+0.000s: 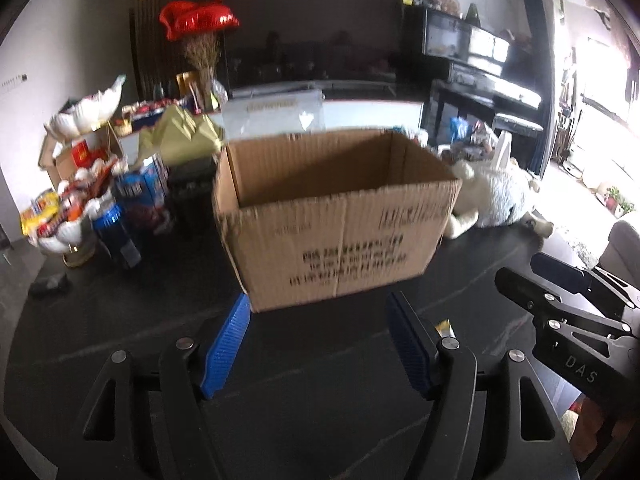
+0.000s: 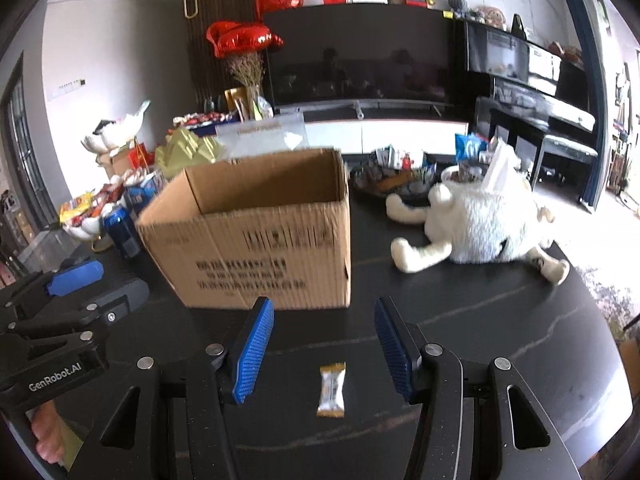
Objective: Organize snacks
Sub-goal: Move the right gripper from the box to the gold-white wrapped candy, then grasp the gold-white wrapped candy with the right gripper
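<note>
Here, R gripper (image 2: 324,354) is hanging over a small wrapped snack bar (image 2: 331,390) lying on the dark table (image 2: 500,320), lower centre of the right-wrist view; its jaws are standing apart w/ nothing between the pads. L gripper (image 1: 318,346) is likewise standing open & empty, facing the open cardboard box (image 1: 340,236) at frame centre. Step in hand, prob.: approach to pick-up. Next move is calling for lowering, closing on the bar, then carrying it into the box.

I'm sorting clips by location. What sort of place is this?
Most likely a home living room: a large television on a low stand, an upright piano beside it, and a plush toy on the dark table.
</note>
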### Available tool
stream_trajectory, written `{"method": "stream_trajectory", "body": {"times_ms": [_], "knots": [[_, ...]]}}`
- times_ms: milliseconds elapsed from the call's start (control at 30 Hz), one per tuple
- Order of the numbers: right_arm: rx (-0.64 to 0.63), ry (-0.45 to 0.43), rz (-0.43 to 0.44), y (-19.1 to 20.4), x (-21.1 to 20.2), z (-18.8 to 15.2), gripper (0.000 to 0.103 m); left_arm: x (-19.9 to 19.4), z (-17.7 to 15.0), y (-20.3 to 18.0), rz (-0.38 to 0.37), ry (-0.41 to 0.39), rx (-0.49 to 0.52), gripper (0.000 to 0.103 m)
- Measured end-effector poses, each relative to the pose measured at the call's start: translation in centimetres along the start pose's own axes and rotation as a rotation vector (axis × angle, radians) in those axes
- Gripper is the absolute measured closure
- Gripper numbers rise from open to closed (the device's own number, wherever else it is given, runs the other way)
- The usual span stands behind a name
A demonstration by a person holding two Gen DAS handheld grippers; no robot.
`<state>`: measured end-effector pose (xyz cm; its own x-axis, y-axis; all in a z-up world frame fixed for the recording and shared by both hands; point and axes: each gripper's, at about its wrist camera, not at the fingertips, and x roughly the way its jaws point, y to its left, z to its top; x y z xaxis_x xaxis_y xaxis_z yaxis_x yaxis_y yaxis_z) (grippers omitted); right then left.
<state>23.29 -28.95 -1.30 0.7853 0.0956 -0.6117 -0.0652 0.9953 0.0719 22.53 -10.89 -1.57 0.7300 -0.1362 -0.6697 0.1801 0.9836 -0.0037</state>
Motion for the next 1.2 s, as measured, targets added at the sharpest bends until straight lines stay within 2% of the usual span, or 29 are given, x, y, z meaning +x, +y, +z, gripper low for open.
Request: {"method": "stream_trajectory", "body": {"times_ms": [267, 733, 1033, 1200], "knots": [[0.025, 0.078, 0.023, -0.7, 2.5, -2.5, 0.049, 2.2, -2.2, -0.3, 0.019, 0.064, -0.011, 0.034], [0.06, 0.205, 0.046, -1.7, 7.0, -5.8, 0.05, 6.5, -5.0, -1.8, 0.004, 0.192, 0.021, 0.034], [0.042, 0.256, 0.046, -1.4, 8.8, -7.0, 0.063, 8.3, -5.9, -1.9, -0.005, 0.242, 0.019, 0.034], [0.027, 0.252, 0.042, -1.2, 9.1, -7.2, 0.064, 9.1, -6.0, -1.9, -0.01, 0.257, 0.015, 0.034]]}}
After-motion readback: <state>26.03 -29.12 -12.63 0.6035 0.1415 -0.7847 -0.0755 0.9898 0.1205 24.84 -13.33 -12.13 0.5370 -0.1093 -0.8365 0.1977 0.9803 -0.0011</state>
